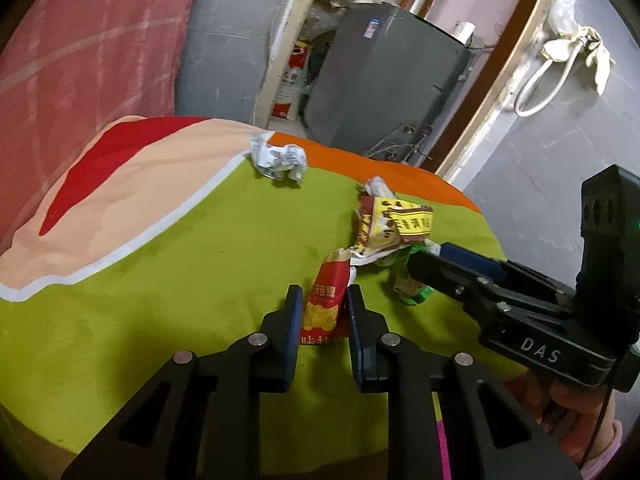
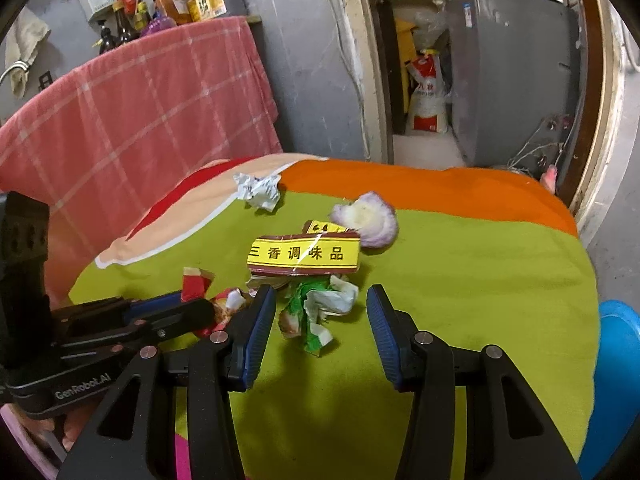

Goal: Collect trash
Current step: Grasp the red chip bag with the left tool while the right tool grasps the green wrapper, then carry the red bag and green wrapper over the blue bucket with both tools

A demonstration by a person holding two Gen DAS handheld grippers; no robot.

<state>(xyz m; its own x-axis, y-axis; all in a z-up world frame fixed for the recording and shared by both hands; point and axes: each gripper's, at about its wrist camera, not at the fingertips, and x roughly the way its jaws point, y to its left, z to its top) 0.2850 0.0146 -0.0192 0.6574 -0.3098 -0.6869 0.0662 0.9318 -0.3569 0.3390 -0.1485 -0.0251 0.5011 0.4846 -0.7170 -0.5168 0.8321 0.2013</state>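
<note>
My left gripper (image 1: 322, 298) is shut on a red snack wrapper (image 1: 326, 304), which lies on the green cloth. It also shows in the right wrist view (image 2: 196, 282). My right gripper (image 2: 322, 300) is open, its fingers either side of a crumpled green and white wrapper (image 2: 320, 308). Just beyond lies a torn yellow and brown seasoning packet (image 2: 304, 256), and behind it a purple onion peel (image 2: 368, 220). A crumpled white paper ball (image 1: 280, 158) sits at the far edge of the cloth and also shows in the right wrist view (image 2: 260, 190).
The table is covered by a green, orange and red cloth (image 1: 160, 260). A pink plaid blanket (image 2: 140, 120) hangs to the left. A grey cabinet (image 1: 380, 80) and a white sack (image 2: 428, 100) stand behind. A blue object (image 2: 616, 360) sits at the right.
</note>
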